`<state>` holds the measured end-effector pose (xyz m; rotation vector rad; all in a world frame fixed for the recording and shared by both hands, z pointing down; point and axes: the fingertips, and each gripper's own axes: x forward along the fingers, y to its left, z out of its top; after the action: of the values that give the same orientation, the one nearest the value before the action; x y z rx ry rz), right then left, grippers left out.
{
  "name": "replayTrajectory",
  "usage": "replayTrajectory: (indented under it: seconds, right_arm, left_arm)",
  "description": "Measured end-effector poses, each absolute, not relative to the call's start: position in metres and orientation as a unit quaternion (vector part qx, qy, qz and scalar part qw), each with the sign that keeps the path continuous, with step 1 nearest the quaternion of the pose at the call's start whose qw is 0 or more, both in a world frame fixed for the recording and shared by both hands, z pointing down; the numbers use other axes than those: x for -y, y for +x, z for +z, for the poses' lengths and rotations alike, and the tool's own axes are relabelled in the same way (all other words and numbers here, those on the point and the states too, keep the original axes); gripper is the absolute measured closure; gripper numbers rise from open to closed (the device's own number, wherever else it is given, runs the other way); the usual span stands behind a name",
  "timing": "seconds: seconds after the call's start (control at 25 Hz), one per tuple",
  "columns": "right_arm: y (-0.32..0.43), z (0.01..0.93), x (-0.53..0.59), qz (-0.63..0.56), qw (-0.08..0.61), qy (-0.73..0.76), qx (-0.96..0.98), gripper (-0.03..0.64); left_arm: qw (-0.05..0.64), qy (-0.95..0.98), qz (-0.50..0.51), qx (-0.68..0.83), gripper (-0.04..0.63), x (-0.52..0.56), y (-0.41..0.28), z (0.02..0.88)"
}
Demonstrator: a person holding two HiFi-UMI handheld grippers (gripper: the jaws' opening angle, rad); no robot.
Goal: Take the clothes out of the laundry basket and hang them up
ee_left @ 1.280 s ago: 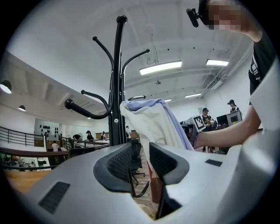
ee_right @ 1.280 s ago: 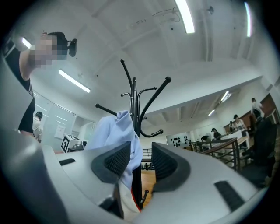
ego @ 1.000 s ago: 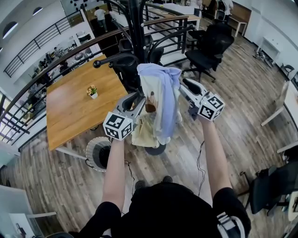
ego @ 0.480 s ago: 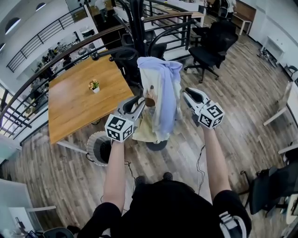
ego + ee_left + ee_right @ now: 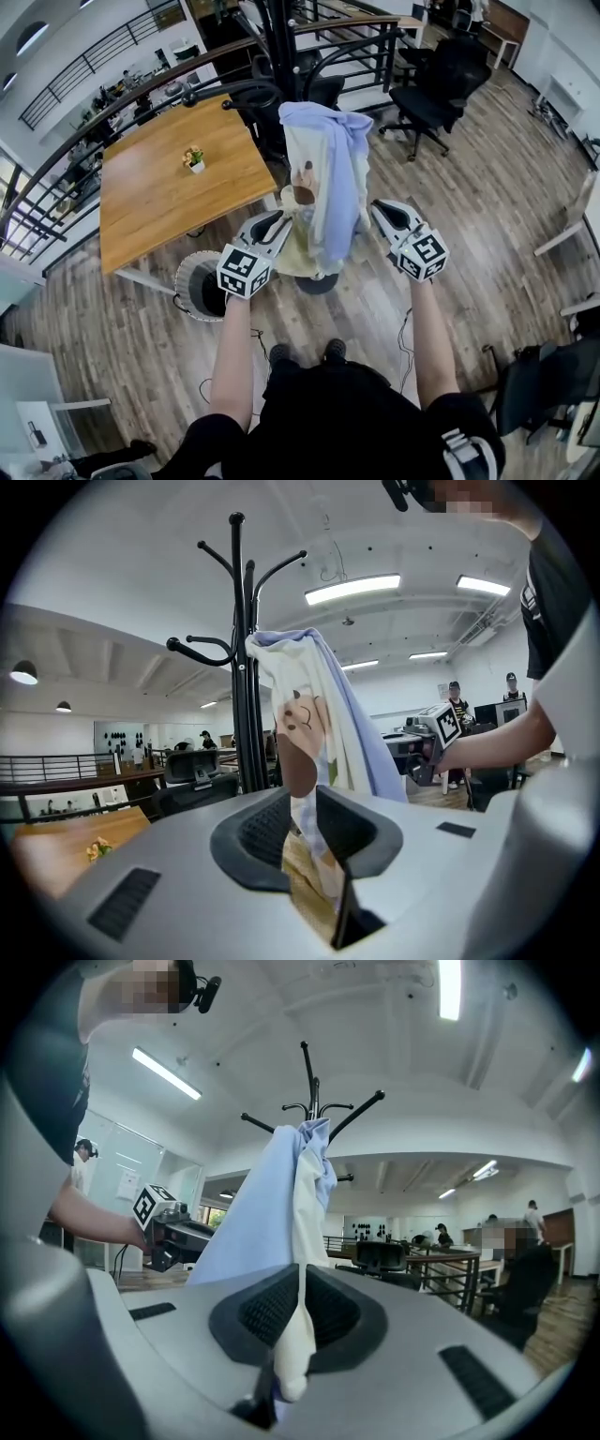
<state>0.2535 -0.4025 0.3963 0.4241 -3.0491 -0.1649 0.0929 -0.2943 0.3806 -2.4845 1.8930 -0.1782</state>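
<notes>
Though only gripper views show it, left tongs [image 5: 279, 221] and right tongs [image 5: 382, 207], just closing, pinch the limp shirt [image 5: 330, 169] draped on the stand [image 5: 279, 47].

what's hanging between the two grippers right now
The pale blue and cream garment on the coat rack hangs between the left gripper and right gripper, plain in the head view. Both jaws have just been closing, with its cloth between them.

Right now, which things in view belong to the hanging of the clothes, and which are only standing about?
Part of the job: the garment, draped over the coat rack; the laundry basket on the floor.

Only standing about: the wooden table, the small potted plant on it, the black office chair.
</notes>
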Motion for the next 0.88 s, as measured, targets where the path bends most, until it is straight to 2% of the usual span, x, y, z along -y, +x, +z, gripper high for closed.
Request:
replayTrajectory:
  seconds: [0.08, 0.28, 0.88]
  right_arm:
    - [0.256, 0.405, 0.396, -0.051, 0.035, 0.135, 0.989, 0.608]
    - [0.254, 0.424, 0.375, -0.064, 0.066, 0.131, 0.987, 0.611]
    - [0.254, 0.438, 0.301, -0.067, 0.093, 0.186, 0.976, 0.611]
  left_arm:
    - [0.008, -0.792, -0.055, -0.608, 0.516, 0.289, 0.095, 0.384]
    - [0.004, -0.791, -0.059, -0.609, 0.560, 0.274, 0.096, 0.394]
    - [-0.016, -0.813, -0.050, -0.580, 0.569, 0.214, 0.073, 0.416]
